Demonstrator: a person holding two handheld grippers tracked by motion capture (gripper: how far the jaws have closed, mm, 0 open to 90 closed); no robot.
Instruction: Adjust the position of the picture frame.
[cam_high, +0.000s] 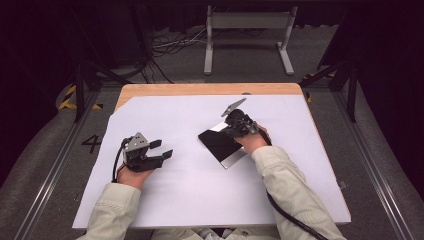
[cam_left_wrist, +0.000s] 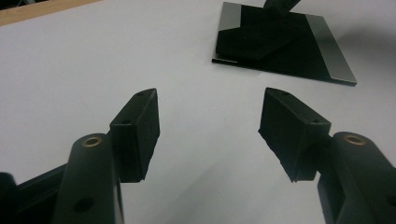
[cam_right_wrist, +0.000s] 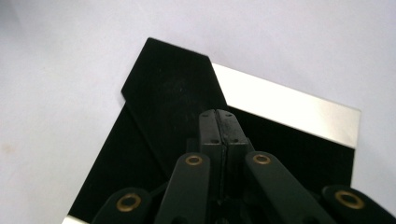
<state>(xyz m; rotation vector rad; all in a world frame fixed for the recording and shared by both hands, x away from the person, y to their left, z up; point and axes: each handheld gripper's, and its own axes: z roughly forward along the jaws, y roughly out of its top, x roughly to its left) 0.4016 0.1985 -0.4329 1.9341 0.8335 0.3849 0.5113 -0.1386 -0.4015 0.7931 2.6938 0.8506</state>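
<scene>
A square black sheet (cam_high: 216, 146) with silver strips along two edges lies flat right of the table's middle. One corner of it is folded over into a black flap (cam_right_wrist: 163, 88) beside a silver strip (cam_right_wrist: 285, 107). My right gripper (cam_high: 228, 132) is shut, its jaws together with nothing seen between them, and its tips (cam_right_wrist: 222, 116) sit over the flap. My left gripper (cam_high: 161, 148) rests at the left of the table, open and empty. Its jaws (cam_left_wrist: 210, 135) point toward the black sheet (cam_left_wrist: 289, 51), well short of it.
A large white sheet (cam_high: 200, 200) covers most of the wooden table (cam_high: 200, 89). Behind the table, a metal stand (cam_high: 247, 30) and loose cables (cam_high: 170, 45) are on the floor. Rails run along both sides.
</scene>
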